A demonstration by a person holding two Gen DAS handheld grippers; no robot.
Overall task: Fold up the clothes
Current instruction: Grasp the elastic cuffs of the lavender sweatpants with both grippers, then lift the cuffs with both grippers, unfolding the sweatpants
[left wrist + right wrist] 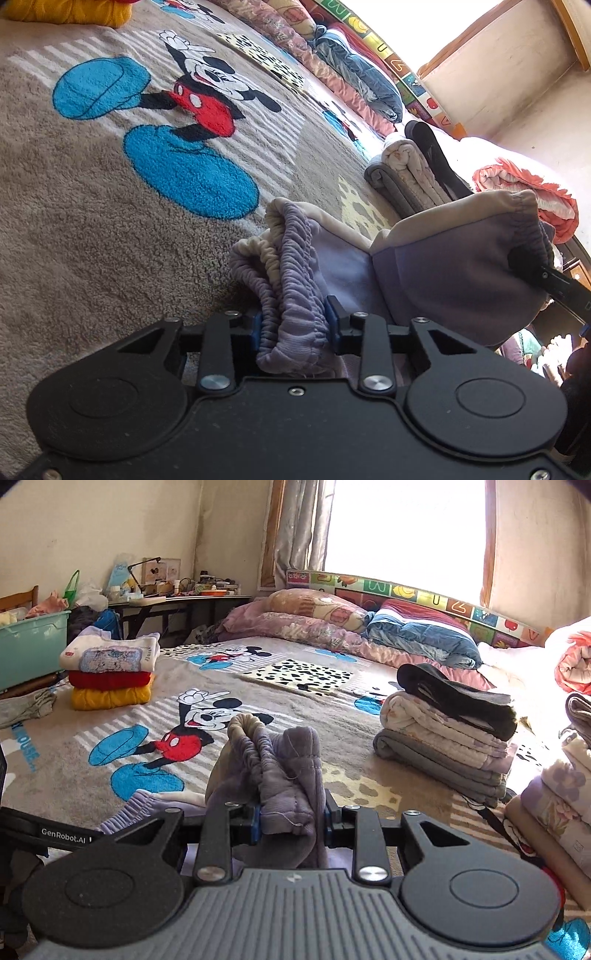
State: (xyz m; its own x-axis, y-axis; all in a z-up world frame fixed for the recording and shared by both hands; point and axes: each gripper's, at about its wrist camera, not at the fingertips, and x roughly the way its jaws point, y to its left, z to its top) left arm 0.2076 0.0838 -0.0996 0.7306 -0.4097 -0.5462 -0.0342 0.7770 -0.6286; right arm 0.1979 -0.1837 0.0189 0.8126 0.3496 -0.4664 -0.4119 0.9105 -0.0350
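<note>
Both claws gripping the lilac pants, lifting them off the bed.

Left claw [295, 325] is clamping the gathered elastic waistband of the lilac pants [443, 273]; right claw [291, 818] is pinching a bunched hem end. Fabric is looking soft, light and floppy, so holding by waistband and hems seems best. Blanket [314, 709] is lying beneath them, folded stack [443, 734] sitting farther back.

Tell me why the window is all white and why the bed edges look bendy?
Right wrist view: sunlight floods the bright window, washing it to plain white and bleaching the bedding at the right; the fisheye lens curves the colourful alphabet headboard. Left wrist view: the same glare whitens the top right corner, and the grey cartoon-mouse bedspread bulges round.
</note>
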